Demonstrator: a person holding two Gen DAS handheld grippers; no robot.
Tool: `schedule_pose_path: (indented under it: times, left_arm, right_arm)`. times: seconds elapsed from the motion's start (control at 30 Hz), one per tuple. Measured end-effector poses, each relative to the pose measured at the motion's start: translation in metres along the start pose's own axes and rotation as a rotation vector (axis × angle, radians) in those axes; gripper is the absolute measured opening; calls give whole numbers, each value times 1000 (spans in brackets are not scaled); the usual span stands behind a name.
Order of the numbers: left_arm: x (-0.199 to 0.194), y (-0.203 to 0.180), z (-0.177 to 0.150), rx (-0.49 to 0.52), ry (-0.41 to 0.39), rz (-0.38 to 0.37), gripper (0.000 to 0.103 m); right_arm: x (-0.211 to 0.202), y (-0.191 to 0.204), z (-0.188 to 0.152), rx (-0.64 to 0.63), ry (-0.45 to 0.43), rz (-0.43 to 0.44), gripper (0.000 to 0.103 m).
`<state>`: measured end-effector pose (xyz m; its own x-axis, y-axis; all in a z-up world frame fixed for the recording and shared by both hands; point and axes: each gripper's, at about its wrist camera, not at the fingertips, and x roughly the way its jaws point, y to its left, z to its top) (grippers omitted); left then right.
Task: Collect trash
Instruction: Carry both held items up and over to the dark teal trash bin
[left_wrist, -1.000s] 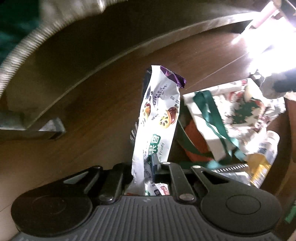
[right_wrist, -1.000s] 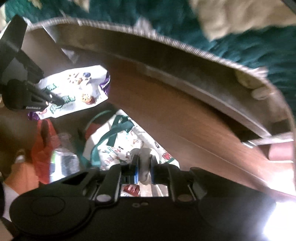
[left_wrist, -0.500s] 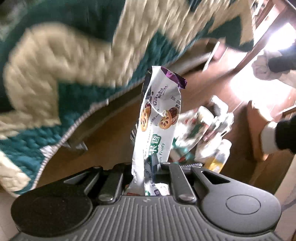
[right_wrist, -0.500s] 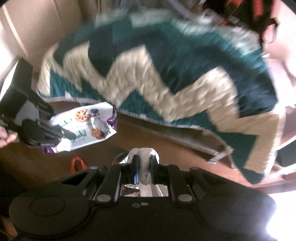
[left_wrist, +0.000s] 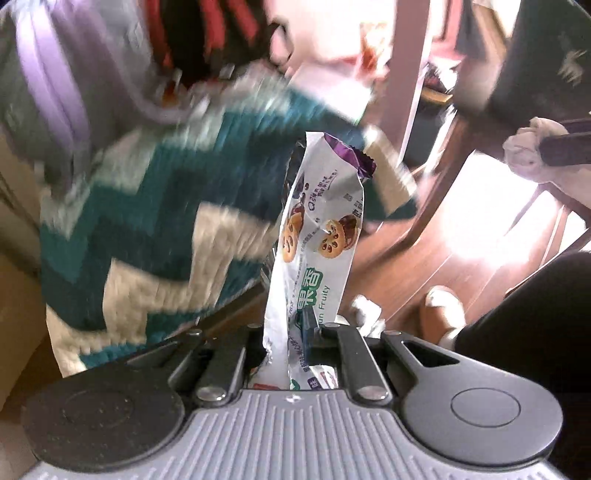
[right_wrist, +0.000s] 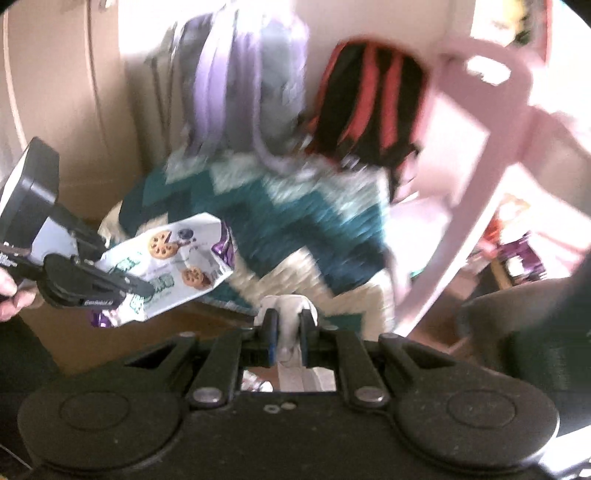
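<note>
My left gripper (left_wrist: 295, 328) is shut on a white snack wrapper (left_wrist: 321, 236) with a purple end and biscuit pictures; the wrapper stands up from the jaws. It also shows in the right wrist view (right_wrist: 173, 266), held by the left gripper (right_wrist: 140, 291) at the left. My right gripper (right_wrist: 288, 325) is shut on a crumpled white tissue (right_wrist: 286, 308). In the left wrist view the tissue (left_wrist: 524, 151) shows at the far right, in the right gripper's tip. Both grippers are raised off the floor.
A teal and cream zigzag blanket (left_wrist: 140, 229) lies over furniture ahead. A purple-grey backpack (right_wrist: 240, 81) and a black-red backpack (right_wrist: 369, 103) sit behind it. A pink chair frame (right_wrist: 476, 155) stands right. Sunlit wood floor (left_wrist: 480, 229) and a slippered foot (left_wrist: 443, 314) show below.
Both grippers have lifted away from the floor and the bag of trash and tilted up, still holding the wrapper and the tissue. The view now faces the blanket and backpacks.
</note>
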<state>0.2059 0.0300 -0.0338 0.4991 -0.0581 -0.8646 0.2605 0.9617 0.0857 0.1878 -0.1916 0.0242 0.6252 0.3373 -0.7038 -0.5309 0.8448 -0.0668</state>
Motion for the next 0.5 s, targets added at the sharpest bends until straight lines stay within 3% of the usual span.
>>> schedule_pose_path:
  times: [0.23,0.5]
  left_arm:
    - [-74,-69,77,46,-173,-42,9]
    - [-132,-149,180,123,-349,-95,9]
  right_arm:
    - [-96,-60,18,66,-158,-144,11]
    - [-172,-150,38,152,-309,-387,11]
